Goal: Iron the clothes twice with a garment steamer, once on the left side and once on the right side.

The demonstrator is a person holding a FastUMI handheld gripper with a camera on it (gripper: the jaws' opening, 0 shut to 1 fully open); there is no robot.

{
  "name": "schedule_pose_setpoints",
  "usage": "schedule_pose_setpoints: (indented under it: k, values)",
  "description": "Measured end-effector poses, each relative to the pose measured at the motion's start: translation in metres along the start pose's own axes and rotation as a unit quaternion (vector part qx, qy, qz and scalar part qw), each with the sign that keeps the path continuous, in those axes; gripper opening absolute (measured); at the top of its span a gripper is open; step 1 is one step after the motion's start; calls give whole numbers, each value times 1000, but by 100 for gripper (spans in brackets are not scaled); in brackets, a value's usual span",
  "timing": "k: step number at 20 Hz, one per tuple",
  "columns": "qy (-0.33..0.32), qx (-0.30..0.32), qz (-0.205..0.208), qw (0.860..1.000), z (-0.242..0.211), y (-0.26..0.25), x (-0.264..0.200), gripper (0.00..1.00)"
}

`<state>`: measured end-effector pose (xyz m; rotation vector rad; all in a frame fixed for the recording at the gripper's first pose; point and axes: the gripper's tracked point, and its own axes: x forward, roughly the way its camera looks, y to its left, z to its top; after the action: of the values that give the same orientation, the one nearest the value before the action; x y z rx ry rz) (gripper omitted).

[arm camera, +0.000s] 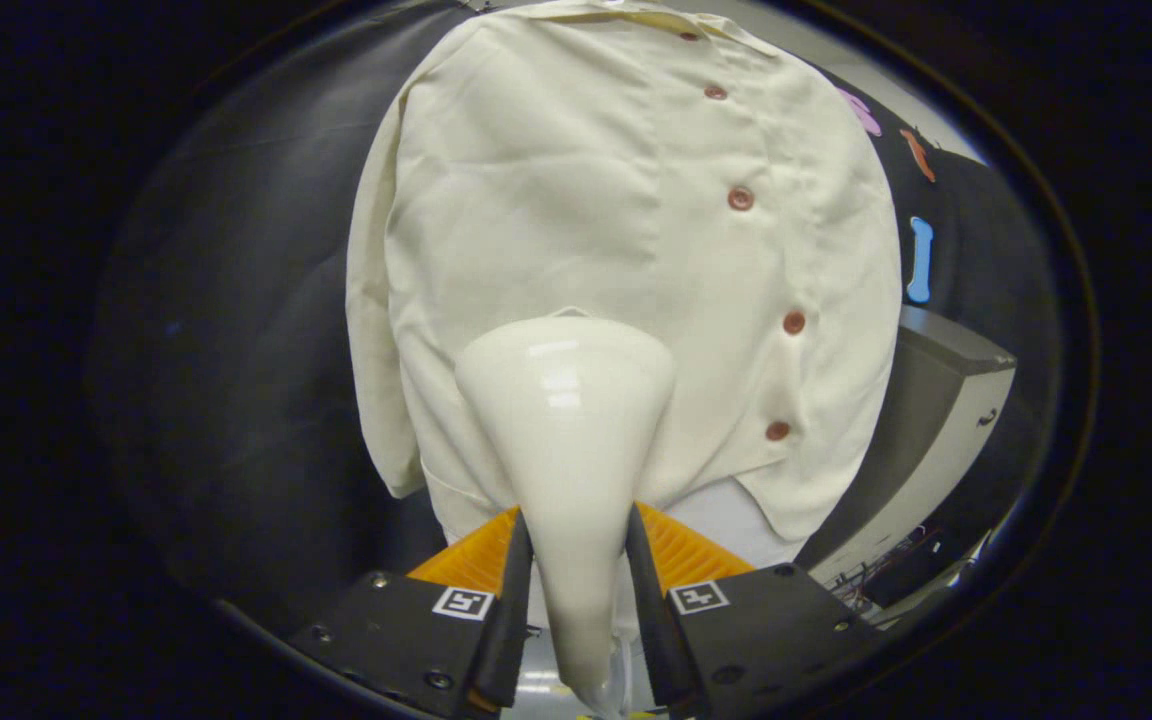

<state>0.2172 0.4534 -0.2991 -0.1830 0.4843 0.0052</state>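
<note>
Shirt sleeve (376, 330): hangs loose at the shirt's left edge, creased, against the dark booth wall (236, 350).
Shirt (556, 200): cream, hanging just beyond the fingers, buttoned.
Steamer (566, 420): white head points at the lower left panel, apparently at or very near the cloth.
Gripper (576, 560): both fingers clamp the steamer's narrow neck.
Button row (741, 198): right of the head.
Cabinet (936, 420): grey, behind the shirt's right hem.
Risk: the smooth tapered neck could slide in the grip; the head could snag on buttons when crossing over.

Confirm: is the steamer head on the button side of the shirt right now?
No. The steamer, clamped between the gripper jaws, points at the plain panel of the shirt, beside the row of buttons.
</note>
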Motion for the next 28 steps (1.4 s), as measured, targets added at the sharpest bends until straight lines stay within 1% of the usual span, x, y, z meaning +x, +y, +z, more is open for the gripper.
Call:
schedule_pose_setpoints:
  k: [3,5,8,11,19,24,28]
  values:
    - [15,7,4,1000,-15,-1,6,50]
    - [19,5,11,1000,-16,0,2,50]
    - [8,1,32,999,-5,4,-11,50]
    - [-10,-4,46,999,16,0,-41,50]
    - [-81,-14,78,994,106,-38,-135,50]
    - [-142,-7,94,985,175,-74,-189,49]
    - [-188,3,103,977,230,-105,-213,49]
